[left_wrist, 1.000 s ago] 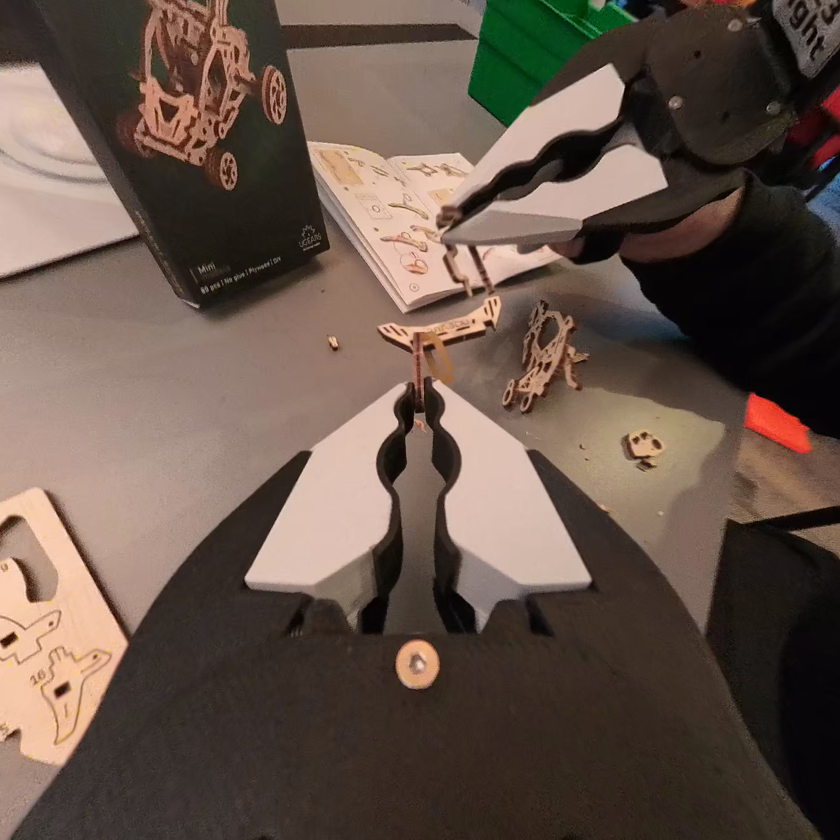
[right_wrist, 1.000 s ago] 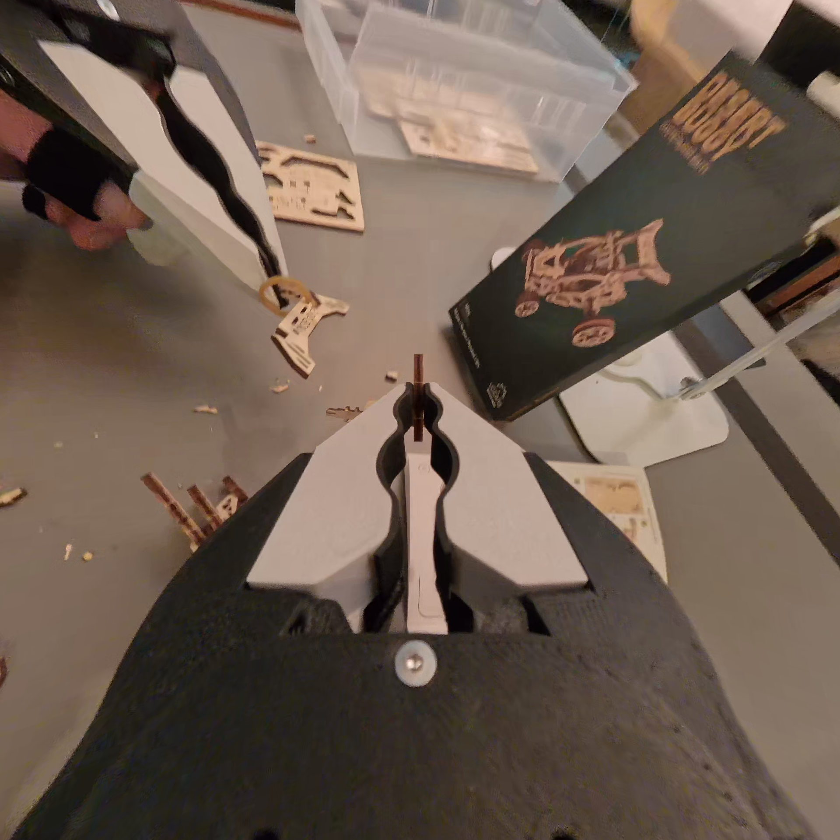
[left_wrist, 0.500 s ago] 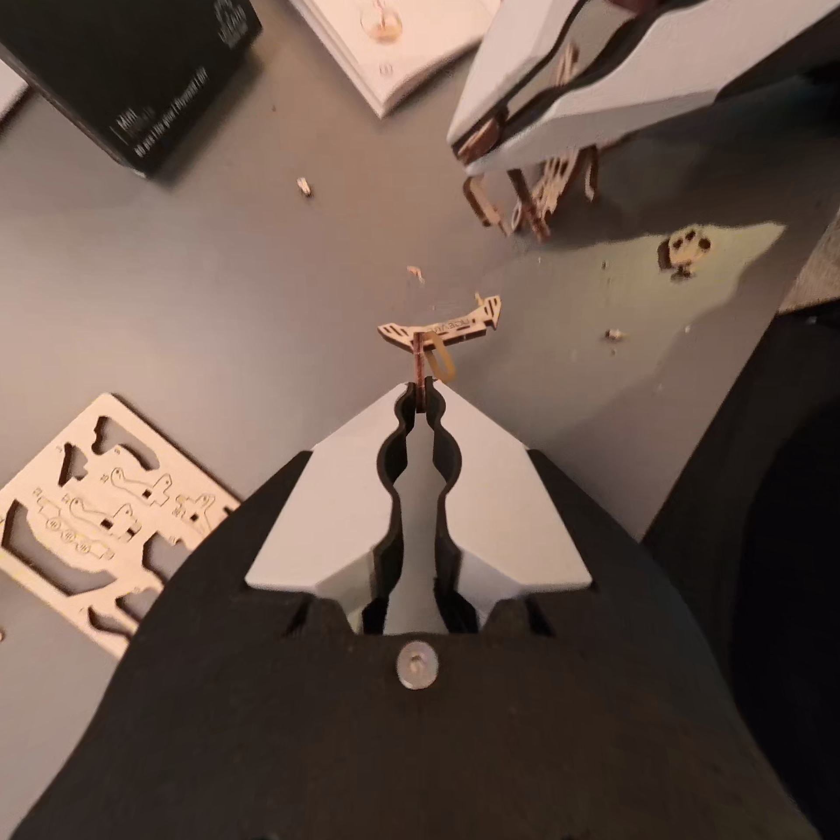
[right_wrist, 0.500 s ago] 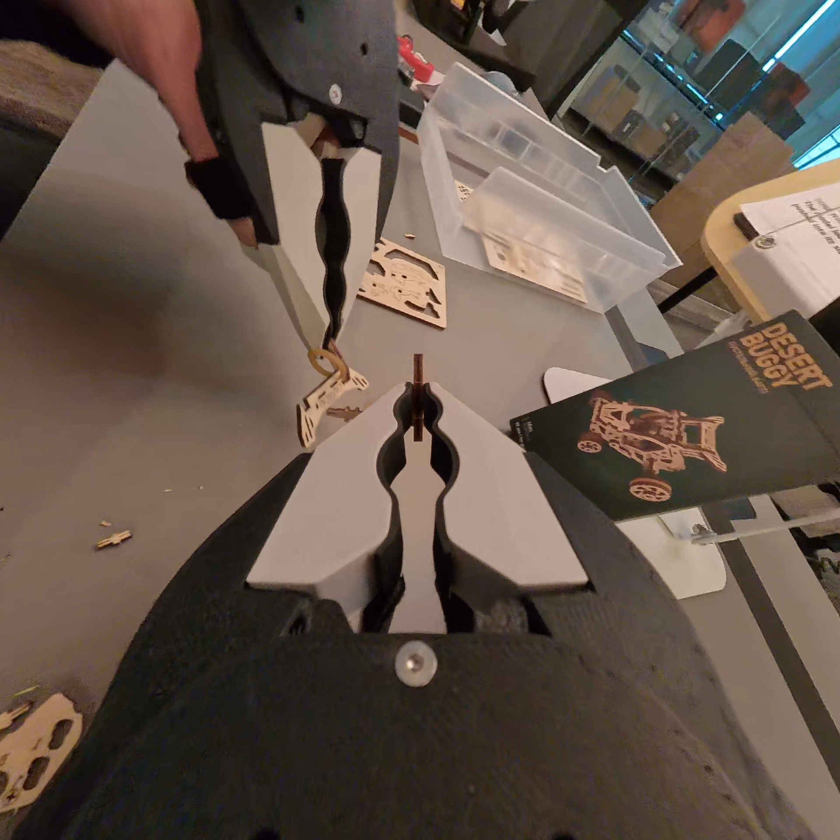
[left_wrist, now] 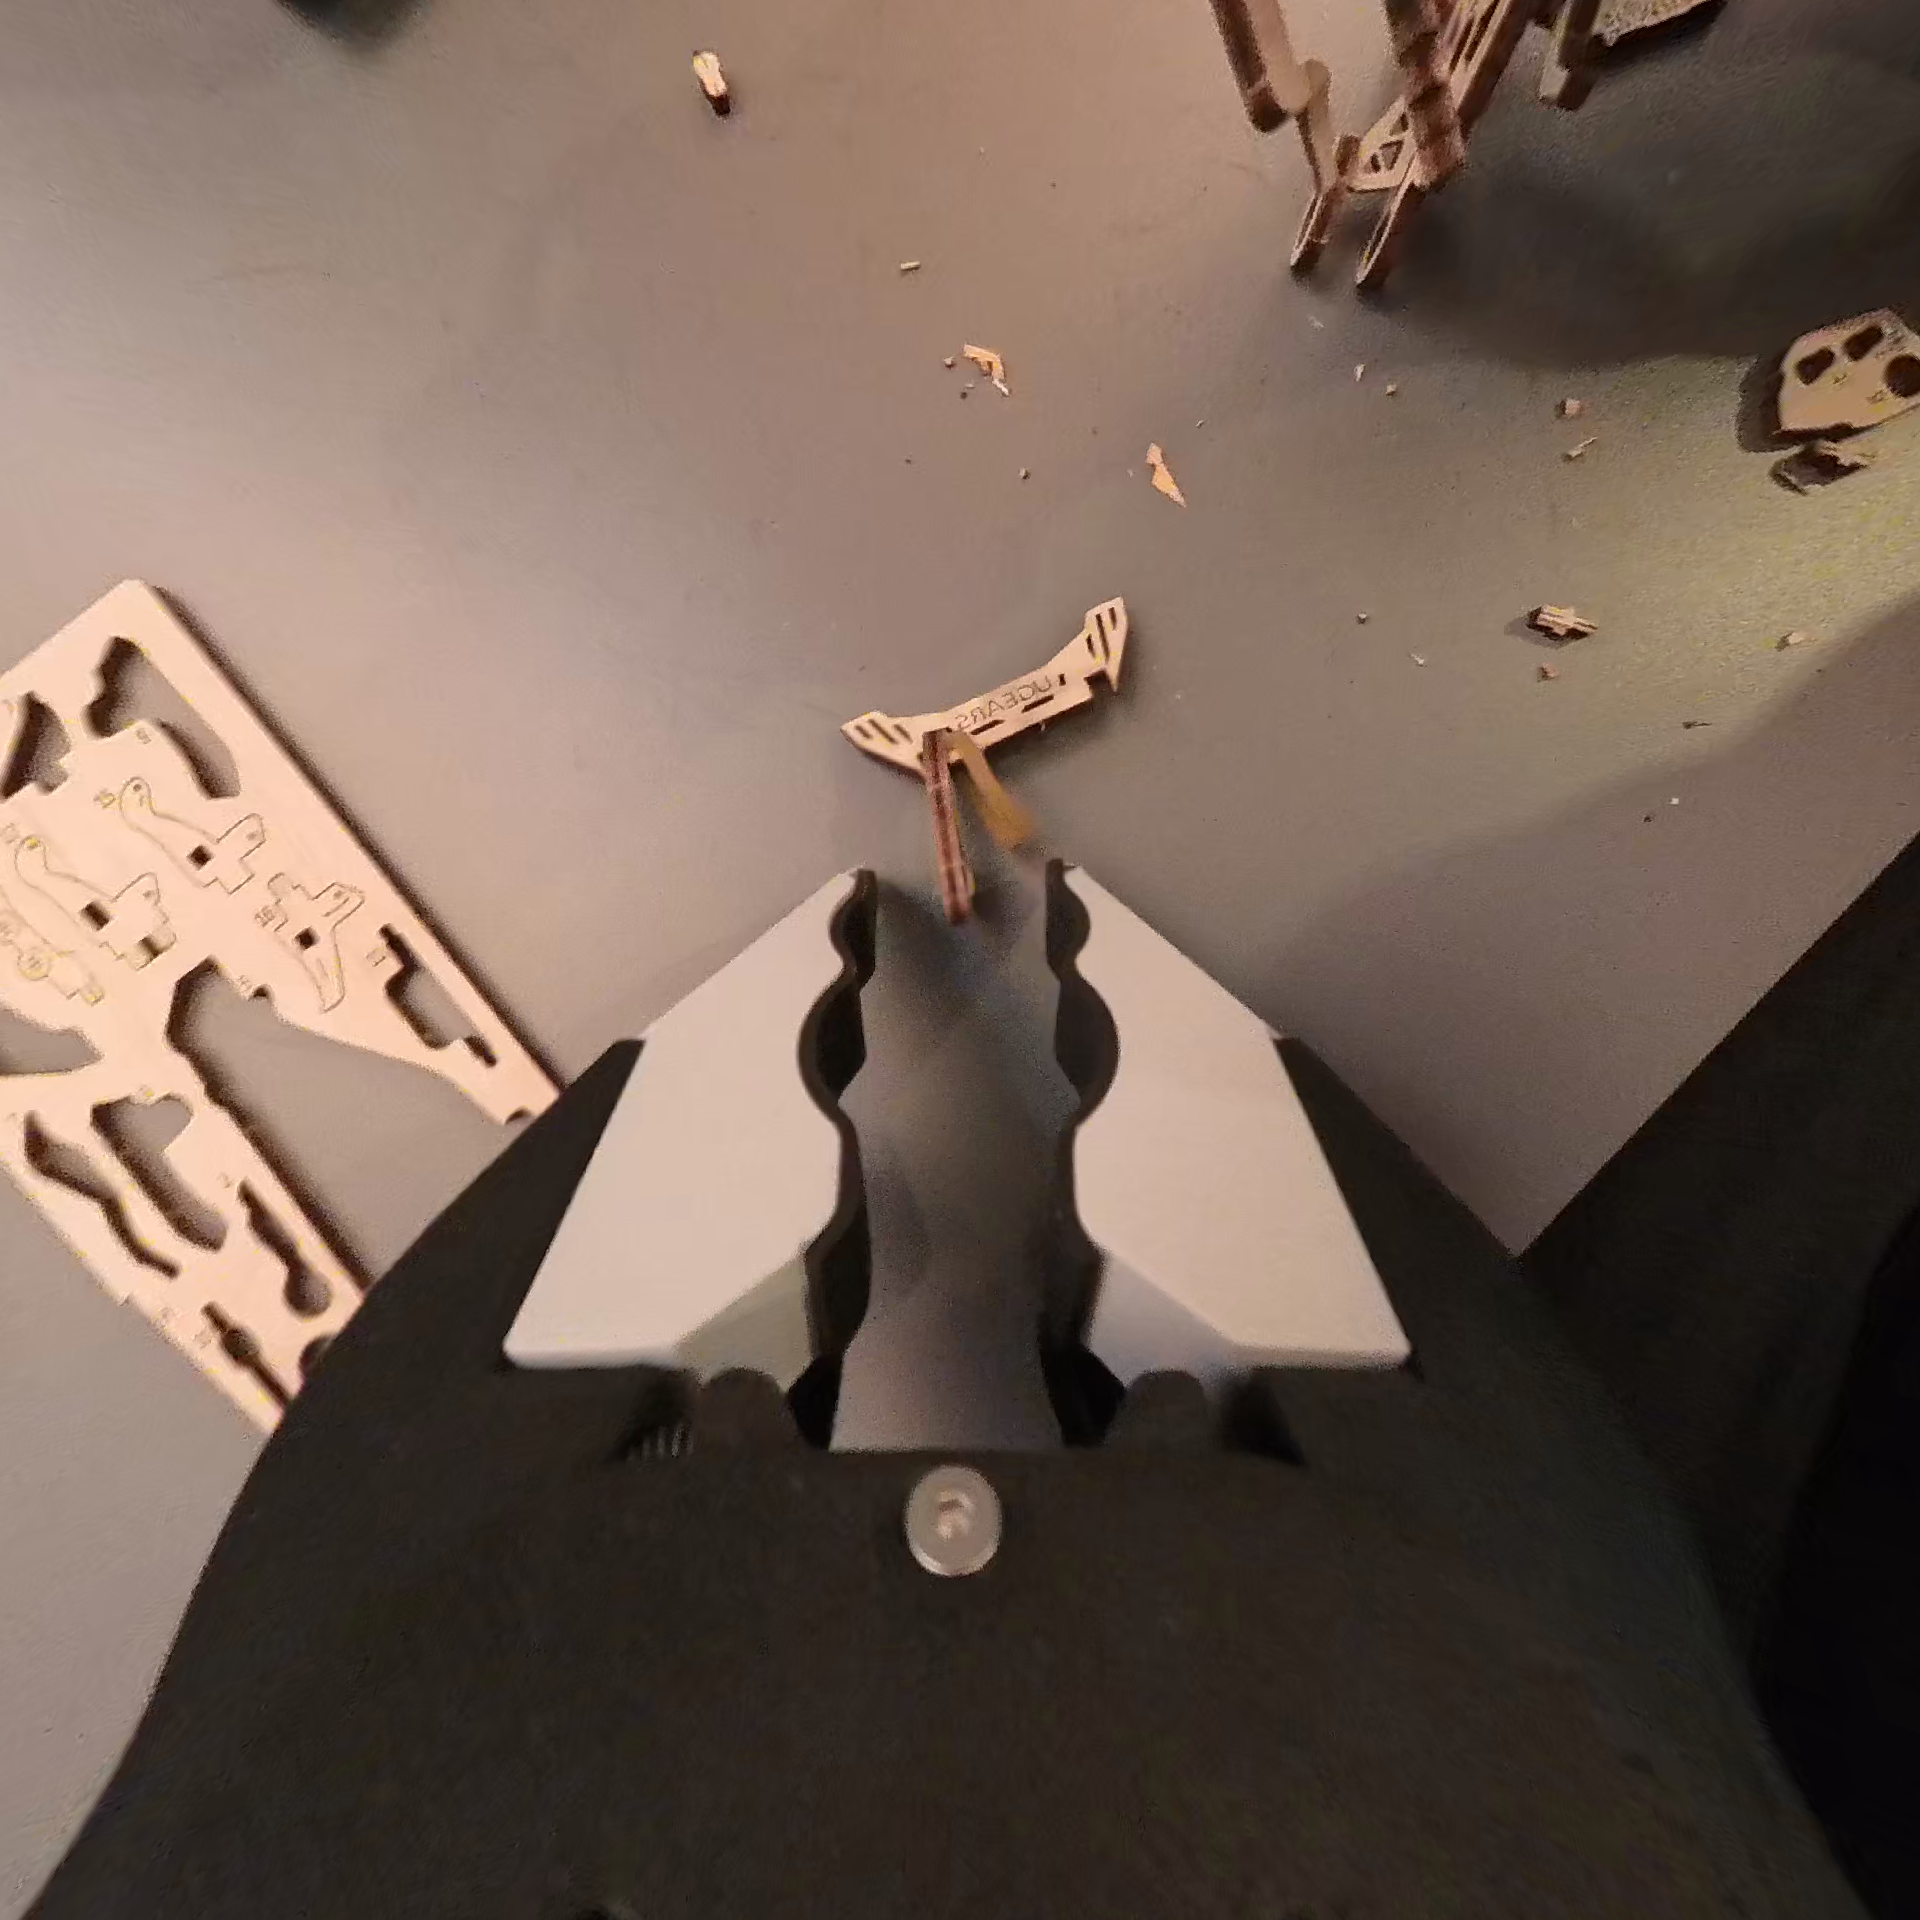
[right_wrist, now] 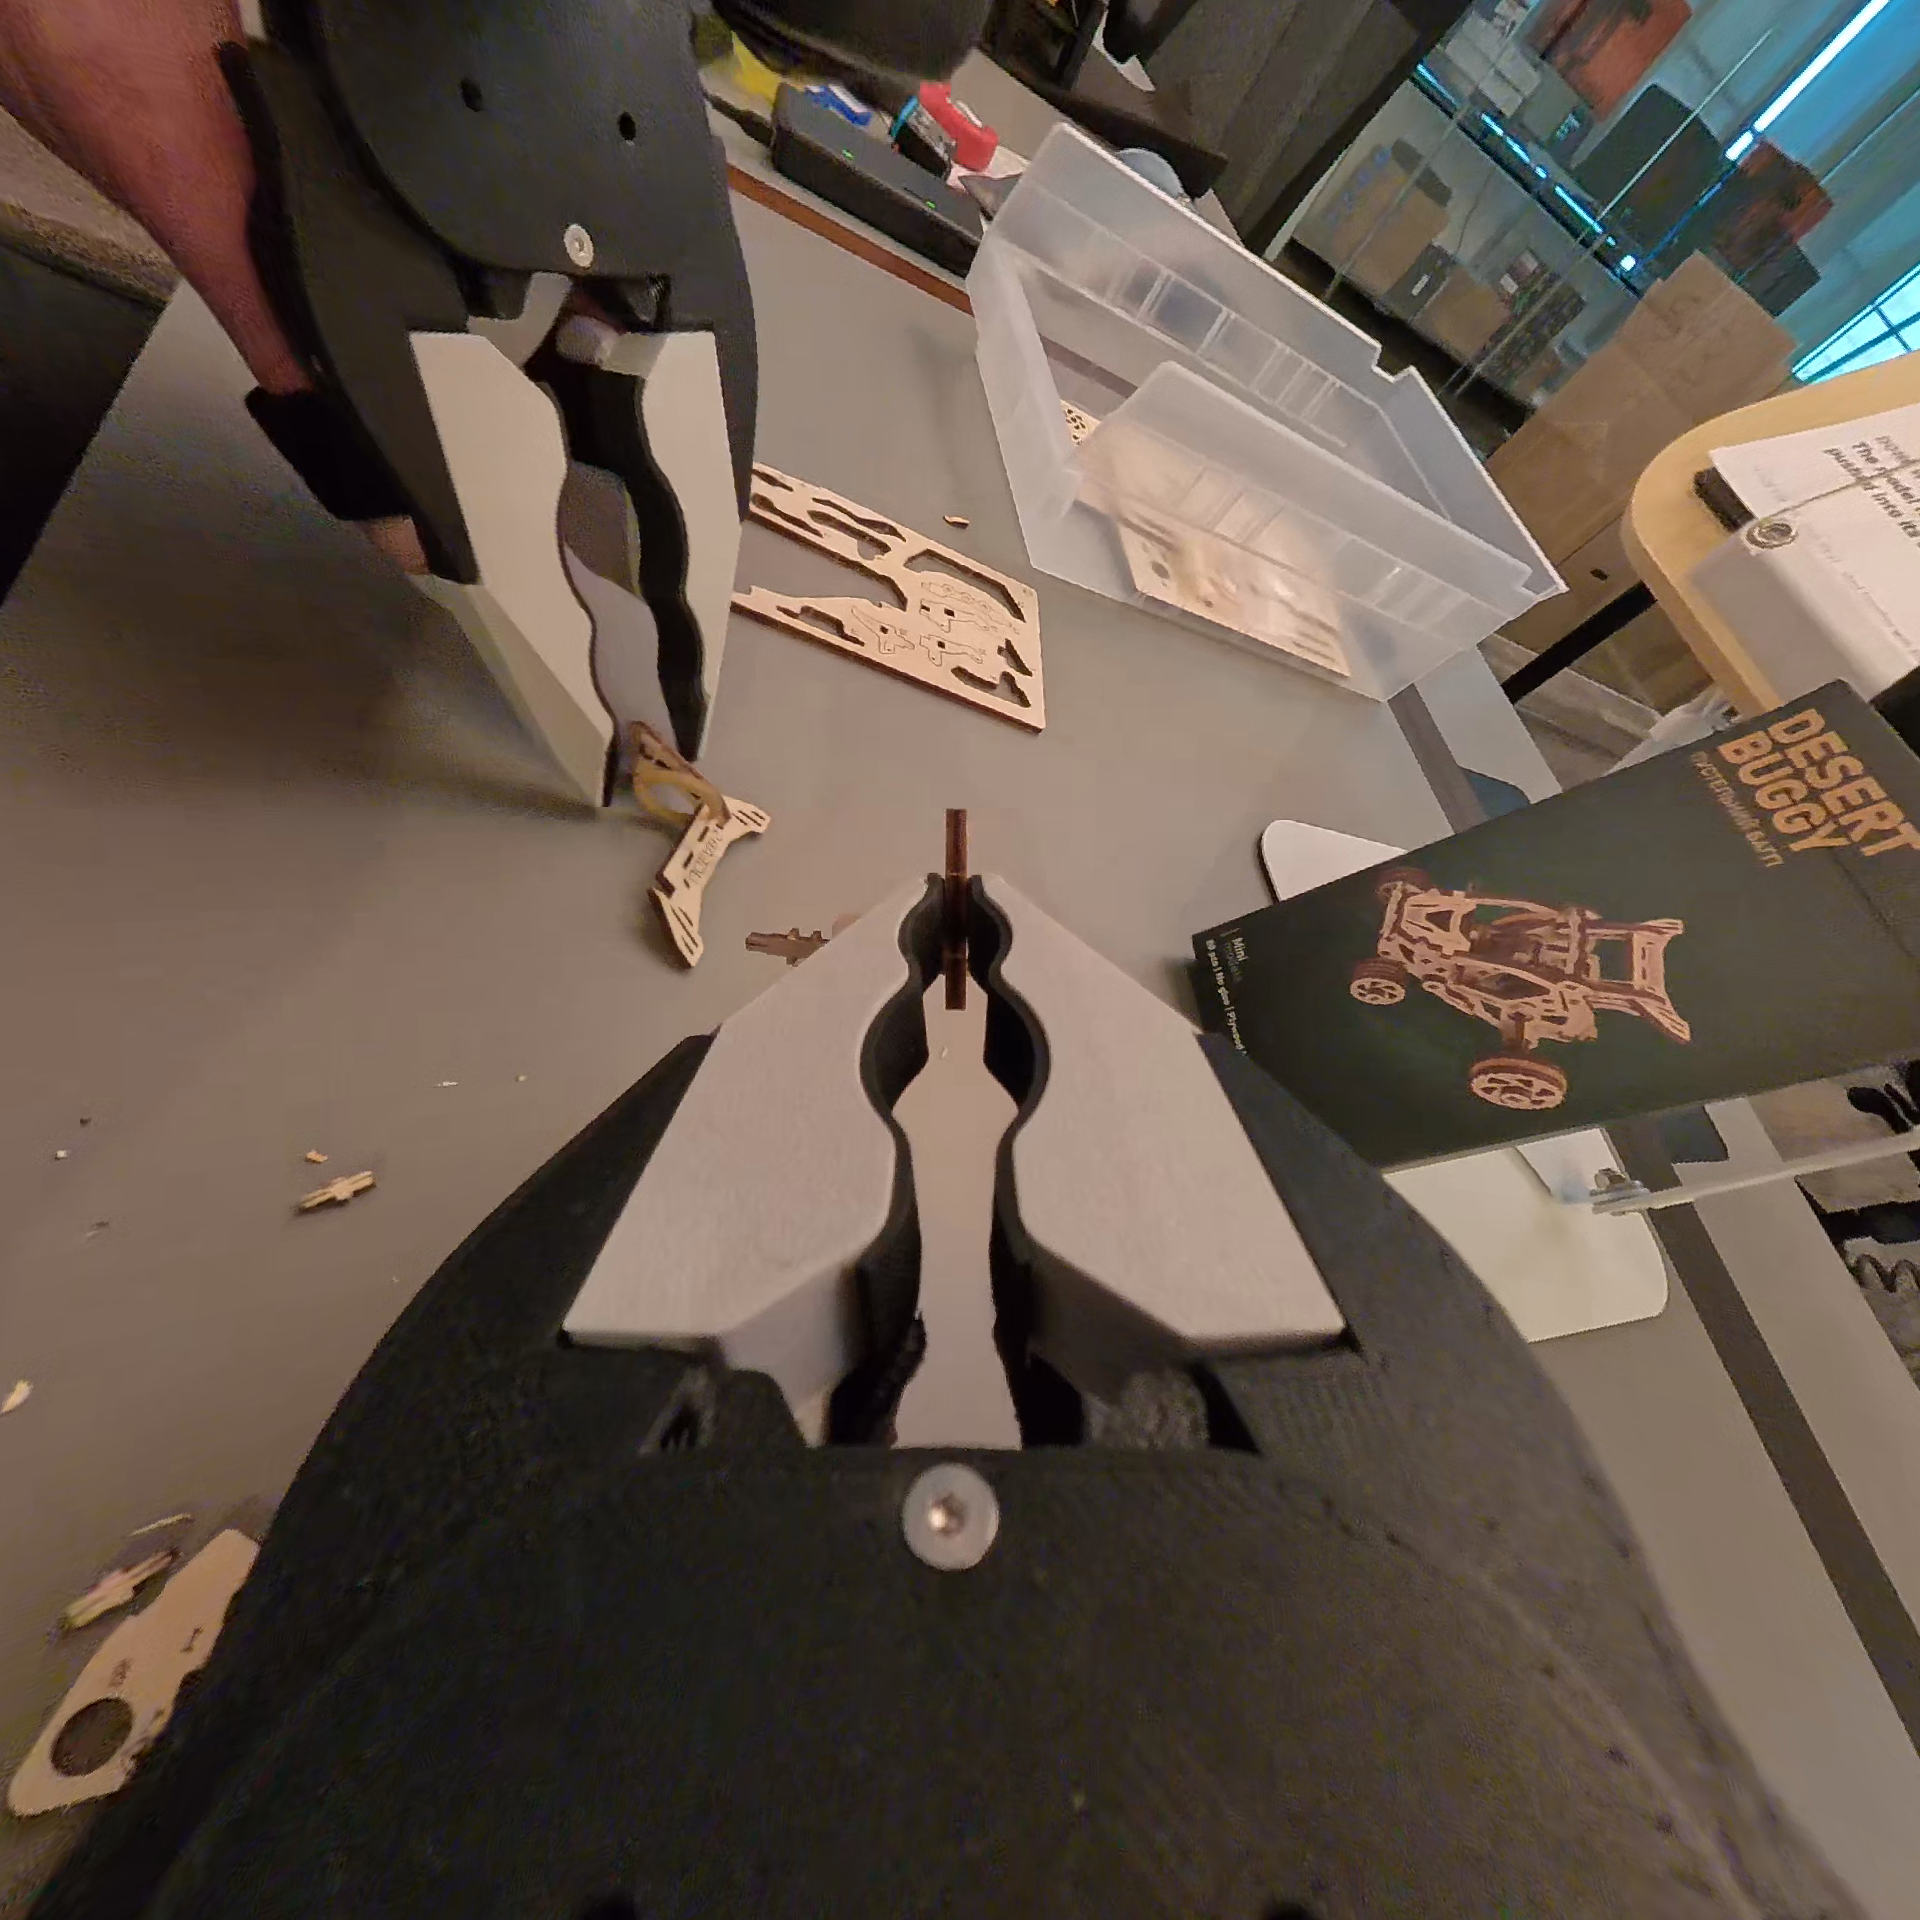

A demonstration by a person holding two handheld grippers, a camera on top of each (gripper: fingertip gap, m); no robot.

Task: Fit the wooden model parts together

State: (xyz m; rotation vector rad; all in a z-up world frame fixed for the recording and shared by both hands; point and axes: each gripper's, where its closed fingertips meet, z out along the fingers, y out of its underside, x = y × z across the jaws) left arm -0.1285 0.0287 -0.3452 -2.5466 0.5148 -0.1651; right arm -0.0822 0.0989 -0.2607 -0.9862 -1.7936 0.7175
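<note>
Two claws do different jobs here: your left gripper [left_wrist: 956, 894] is spread wide around the winged wooden piece [left_wrist: 992, 707] lying on the grey table [left_wrist: 520, 416], so close it gently while your right gripper [right_wrist: 954, 883] pinches a thin wooden strip [right_wrist: 955, 847].

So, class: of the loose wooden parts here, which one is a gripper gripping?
The thin dark strip pinched edge-on between the right gripper's tips. The winged piece lies released before the open left gripper.
</note>
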